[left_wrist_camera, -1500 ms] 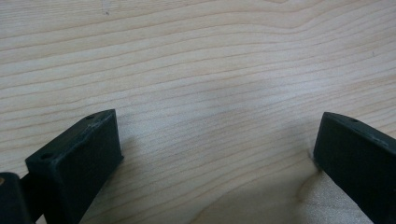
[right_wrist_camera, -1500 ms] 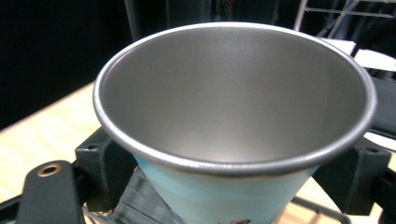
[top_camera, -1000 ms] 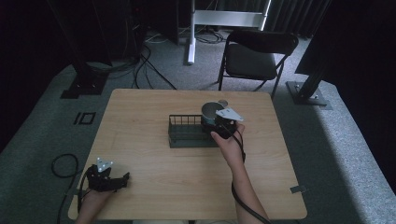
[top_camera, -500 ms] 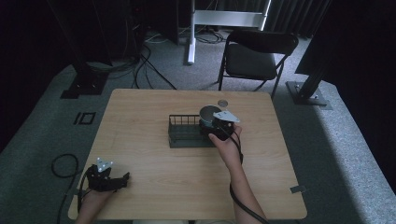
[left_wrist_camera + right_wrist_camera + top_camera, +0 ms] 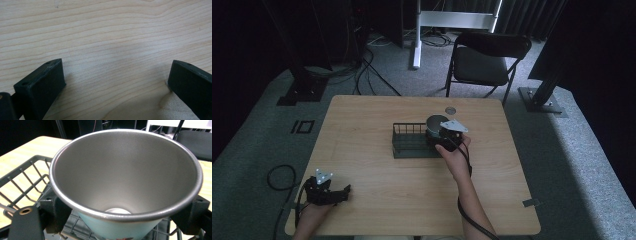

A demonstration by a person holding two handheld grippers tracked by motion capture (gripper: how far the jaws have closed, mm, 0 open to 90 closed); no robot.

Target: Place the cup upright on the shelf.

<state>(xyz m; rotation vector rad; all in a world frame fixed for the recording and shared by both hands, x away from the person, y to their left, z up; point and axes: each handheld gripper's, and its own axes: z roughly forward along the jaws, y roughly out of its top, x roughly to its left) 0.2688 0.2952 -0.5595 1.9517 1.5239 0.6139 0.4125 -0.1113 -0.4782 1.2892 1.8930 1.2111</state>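
Observation:
My right gripper (image 5: 438,134) is shut on a metal cup (image 5: 436,123) with a pale blue outside. The cup stands upright at the right end of a dark wire basket (image 5: 409,144). In the right gripper view the cup (image 5: 125,170) is open side up and empty, its lower part gripped between my two jaws, with the basket's wires (image 5: 22,182) beneath and to the left. I cannot tell whether the cup touches the basket's floor. My left gripper (image 5: 343,192) rests at the table's front left, open, with bare wood between its jaws (image 5: 115,85).
A small round metal lid (image 5: 450,110) lies on the table (image 5: 362,125) just behind the basket. A black folding chair (image 5: 487,62) stands beyond the far edge. Cables and stand feet lie on the floor at the back left.
My right gripper has carried the cup a little to the left and down, to the basket's right end, uncovering the round lid behind it. The left gripper has stayed put.

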